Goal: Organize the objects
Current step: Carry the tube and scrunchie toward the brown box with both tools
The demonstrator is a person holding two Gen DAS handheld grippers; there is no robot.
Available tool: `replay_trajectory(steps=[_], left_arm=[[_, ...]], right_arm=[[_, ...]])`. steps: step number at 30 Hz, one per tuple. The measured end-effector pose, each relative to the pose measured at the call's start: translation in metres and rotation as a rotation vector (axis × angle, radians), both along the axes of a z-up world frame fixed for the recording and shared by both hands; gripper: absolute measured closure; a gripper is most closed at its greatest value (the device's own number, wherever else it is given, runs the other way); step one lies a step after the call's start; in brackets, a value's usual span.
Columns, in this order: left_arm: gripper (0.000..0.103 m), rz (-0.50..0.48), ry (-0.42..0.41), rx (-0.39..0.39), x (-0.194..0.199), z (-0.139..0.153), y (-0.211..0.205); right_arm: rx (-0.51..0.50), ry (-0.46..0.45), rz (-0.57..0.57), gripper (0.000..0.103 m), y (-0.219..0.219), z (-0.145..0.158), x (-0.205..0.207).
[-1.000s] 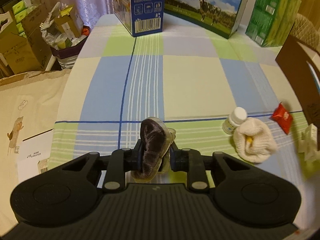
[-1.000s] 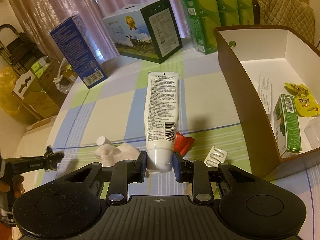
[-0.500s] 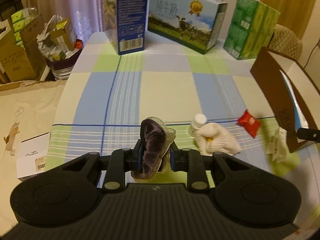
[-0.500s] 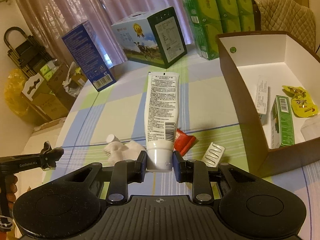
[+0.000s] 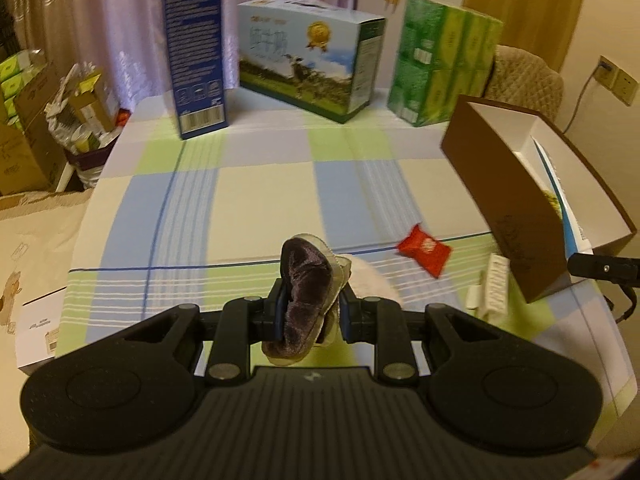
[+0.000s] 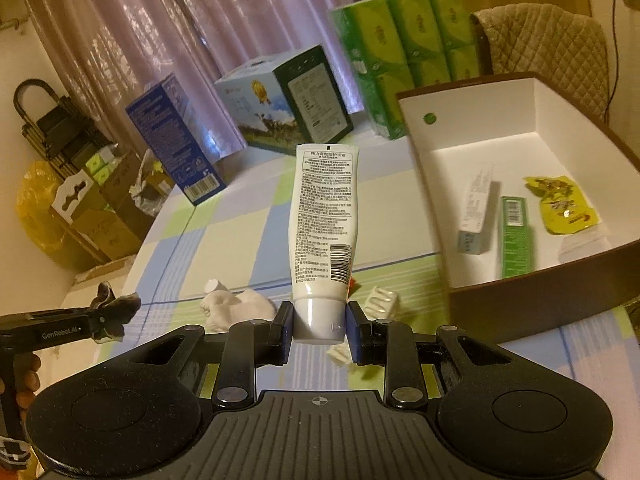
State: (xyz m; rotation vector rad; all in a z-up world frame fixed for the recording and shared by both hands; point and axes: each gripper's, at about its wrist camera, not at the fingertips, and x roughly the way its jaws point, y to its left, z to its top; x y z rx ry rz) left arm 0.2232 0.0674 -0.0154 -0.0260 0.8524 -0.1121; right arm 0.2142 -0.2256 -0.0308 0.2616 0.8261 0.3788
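Right tool (image 6: pixel 319 326) grips a white cream tube (image 6: pixel 323 220) by its cap, aimed at the brown box (image 6: pixel 532 292) at 2 o'clock. Left tool (image 5: pixel 308 312) clamps a dark plush slipper (image 5: pixel 305 280), likely box-bound too.

On the bench (image 5: pixel 272 184), three cartons stand along the far edge: a tall box (image 5: pixel 196 56) at left, a milk carton (image 5: pixel 308 68) in the middle, tissue packs (image 5: pixel 444 68) at right. An open box (image 6: pixel 520 184) sits on the right side, with small cartons (image 6: pixel 516 228) and a sachet (image 6: pixel 564 204) inside. Just before its near corner lies a blister pack (image 6: pixel 380 300); left of that, a cloth (image 6: pixel 240 308) with a small bottle (image 6: pixel 212 286) behind it
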Motion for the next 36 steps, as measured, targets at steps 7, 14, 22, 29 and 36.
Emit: replay_trajectory(steps=[7, 14, 22, 29, 36], left_arm=[[0.081, -0.052, -0.025, -0.004, -0.004, 0.01, -0.049], [0.081, -0.111, -0.037, -0.007, -0.002, 0.018, -0.104], [0.081, -0.196, -0.051, -0.016, 0.012, 0.024, -0.169], [0.081, -0.254, -0.057, -0.026, 0.032, 0.026, -0.223], [0.081, -0.276, -0.057, -0.027, 0.06, 0.026, -0.262]], right_arm=[[0.019, -0.026, -0.026, 0.079, -0.04, 0.013, -0.009], [0.037, -0.045, -0.059, 0.079, -0.085, 0.021, -0.013], [0.044, -0.045, -0.089, 0.079, -0.131, 0.023, -0.007], [0.043, -0.045, -0.099, 0.079, -0.164, 0.022, 0.01], [0.04, -0.038, -0.096, 0.079, -0.189, 0.019, 0.033]])
